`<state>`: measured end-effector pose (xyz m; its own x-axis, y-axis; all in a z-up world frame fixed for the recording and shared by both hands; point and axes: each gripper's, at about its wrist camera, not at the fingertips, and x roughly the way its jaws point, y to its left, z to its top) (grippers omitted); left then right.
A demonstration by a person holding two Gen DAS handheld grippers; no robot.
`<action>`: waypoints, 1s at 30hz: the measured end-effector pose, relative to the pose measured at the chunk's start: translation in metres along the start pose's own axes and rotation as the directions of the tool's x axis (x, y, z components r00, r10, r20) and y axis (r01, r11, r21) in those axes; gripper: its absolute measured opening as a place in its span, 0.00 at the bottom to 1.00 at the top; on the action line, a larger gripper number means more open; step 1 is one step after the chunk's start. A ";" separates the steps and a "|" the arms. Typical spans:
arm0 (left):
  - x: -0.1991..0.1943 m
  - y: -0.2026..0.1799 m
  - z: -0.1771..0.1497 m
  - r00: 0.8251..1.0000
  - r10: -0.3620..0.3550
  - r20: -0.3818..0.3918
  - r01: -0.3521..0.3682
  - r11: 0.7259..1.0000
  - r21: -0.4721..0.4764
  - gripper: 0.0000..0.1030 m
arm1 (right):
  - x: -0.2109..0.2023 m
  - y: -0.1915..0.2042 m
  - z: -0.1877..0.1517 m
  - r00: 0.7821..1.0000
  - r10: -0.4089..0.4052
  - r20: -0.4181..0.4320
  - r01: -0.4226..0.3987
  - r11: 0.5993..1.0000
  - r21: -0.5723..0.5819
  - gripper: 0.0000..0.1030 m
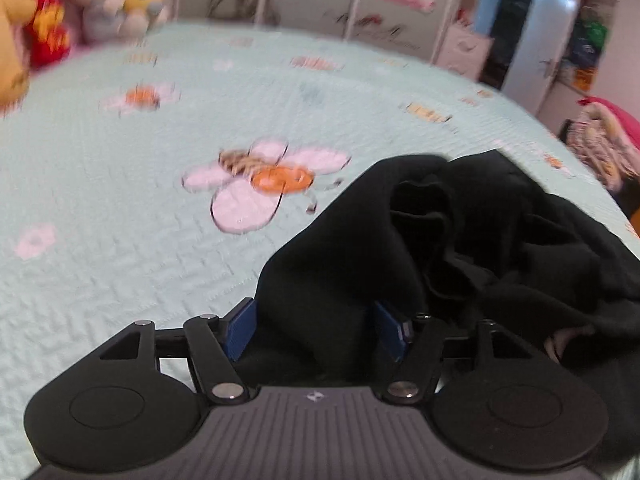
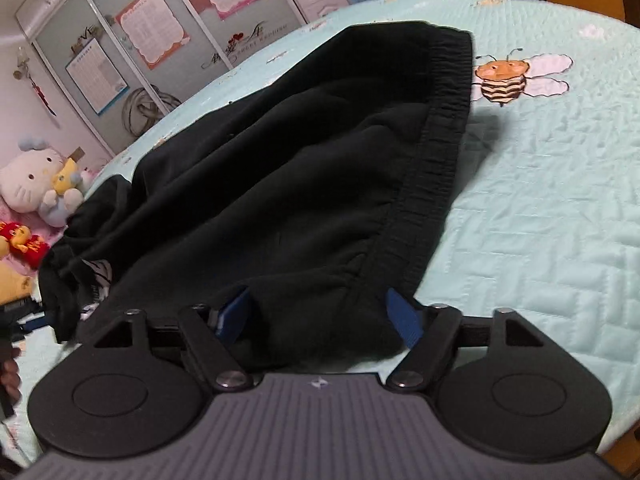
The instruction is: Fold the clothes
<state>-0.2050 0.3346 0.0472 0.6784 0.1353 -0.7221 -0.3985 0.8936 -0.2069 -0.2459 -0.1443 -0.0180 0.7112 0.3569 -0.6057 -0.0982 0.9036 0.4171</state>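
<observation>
Black trousers [image 2: 280, 168] with a ribbed elastic waistband [image 2: 436, 140] lie spread on the mint quilted bedspread [image 2: 540, 208]. My right gripper [image 2: 320, 316] is at their near edge. Its blue pads [image 2: 404, 320] stand wide apart, with cloth lying loose between them. In the left wrist view the same black garment [image 1: 460, 240] is bunched in folds at the right. My left gripper [image 1: 316, 328] is open over its near corner, and fabric fills the gap between the blue fingers [image 1: 240, 326] without being pinched.
Plush toys [image 1: 108, 0] sit at the bed's far left corner, and the same plush toys [image 2: 36, 184] appear in the right wrist view. Wardrobe doors with posters [image 2: 152, 28] stand behind the bed. A pink bundle [image 1: 608, 140] lies off the right edge. The bedspread [image 1: 120, 200] shows flower and bee prints.
</observation>
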 end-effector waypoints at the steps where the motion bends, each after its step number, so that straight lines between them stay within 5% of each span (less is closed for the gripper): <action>1: 0.005 0.002 0.004 1.000 -0.006 -0.030 0.006 1.000 -0.024 0.49 | 0.004 0.005 0.002 1.000 -0.008 0.007 0.008 1.000 -0.018 0.80; 2: 0.005 0.004 0.007 0.999 -0.018 -0.039 0.017 0.999 -0.037 0.26 | 0.006 0.010 0.003 1.000 -0.027 0.011 0.028 0.998 -0.048 0.74; 3: 0.002 0.005 0.010 0.999 -0.027 -0.034 0.026 0.999 -0.042 0.18 | 0.008 0.017 0.004 0.999 -0.048 0.015 0.049 0.996 -0.080 0.54; 5: -0.017 0.011 0.013 1.000 -0.013 0.022 0.014 0.999 -0.050 0.14 | 0.009 0.022 0.009 0.995 -0.097 0.036 0.101 0.987 -0.127 0.31; 12: -0.120 0.077 0.014 0.977 0.026 0.210 0.015 0.981 -0.193 0.10 | -0.028 0.007 0.017 0.986 -0.101 0.133 0.113 0.990 -0.085 0.25; 18: -0.211 0.132 0.001 0.930 0.124 0.345 -0.030 0.964 -0.265 0.10 | -0.059 0.006 0.026 0.974 -0.127 0.188 0.151 0.981 -0.123 0.24; 21: -0.220 0.149 -0.006 0.931 0.181 0.317 -0.091 0.956 -0.279 0.10 | -0.063 0.004 0.027 0.974 -0.127 0.186 0.152 0.980 -0.127 0.24; 26: -0.181 0.162 -0.031 0.974 0.174 0.145 -0.128 0.950 -0.284 0.10 | -0.045 -0.003 0.021 0.979 -0.166 0.121 0.182 0.974 -0.137 0.24; 30: -0.152 0.148 -0.056 0.982 0.188 0.033 -0.179 0.968 -0.174 0.11 | -0.029 -0.013 0.008 0.976 -0.211 0.060 0.218 0.967 -0.133 0.28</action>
<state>-0.4015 0.4222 0.0896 0.6115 0.3149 -0.7259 -0.6152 0.7662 -0.1859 -0.2599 -0.1681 -0.0003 0.7561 0.1430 -0.6387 -0.0328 0.9829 0.1812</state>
